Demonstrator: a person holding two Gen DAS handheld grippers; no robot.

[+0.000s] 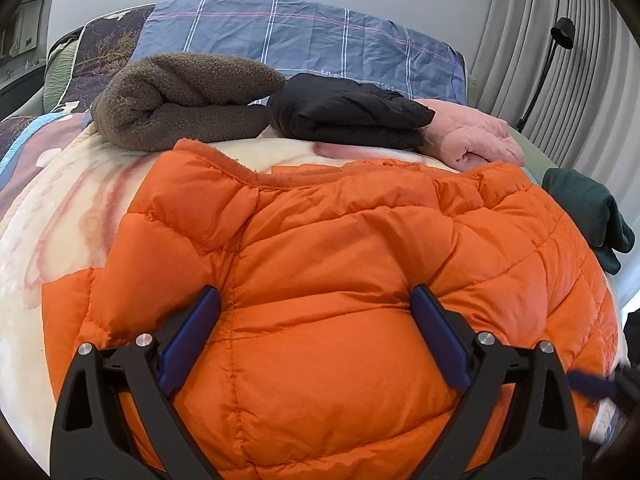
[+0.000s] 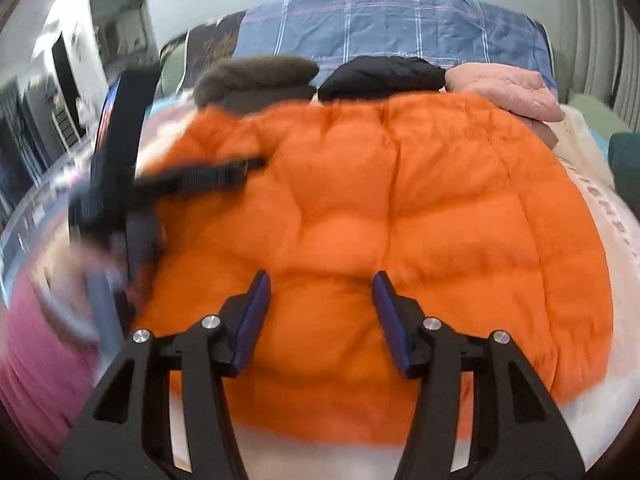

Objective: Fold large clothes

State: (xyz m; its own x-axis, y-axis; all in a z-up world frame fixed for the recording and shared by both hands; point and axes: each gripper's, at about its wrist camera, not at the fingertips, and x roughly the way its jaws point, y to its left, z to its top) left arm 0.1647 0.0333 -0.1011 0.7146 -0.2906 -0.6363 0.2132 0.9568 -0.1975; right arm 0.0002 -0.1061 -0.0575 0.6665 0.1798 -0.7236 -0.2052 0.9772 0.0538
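Plaid blue pillow [image 1: 304, 36], grey pleated curtain [image 1: 532, 40], black gooseneck lamp [image 1: 560, 36], cream patterned blanket [image 1: 52, 216] underneath.

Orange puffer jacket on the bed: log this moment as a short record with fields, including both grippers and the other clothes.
jacket: orange puffer jacket lying on the bed blanket
left gripper: open, over the jacket
right gripper: open, nothing between the pads, over the jacket
folded behind: brown fleece, black garment, pink garment
right edge: dark green garment

A home bedroom: a bed [image 1: 60, 216] with plaid pillow [image 1: 304, 36], folded clothes, pleated curtains [image 1: 532, 40].
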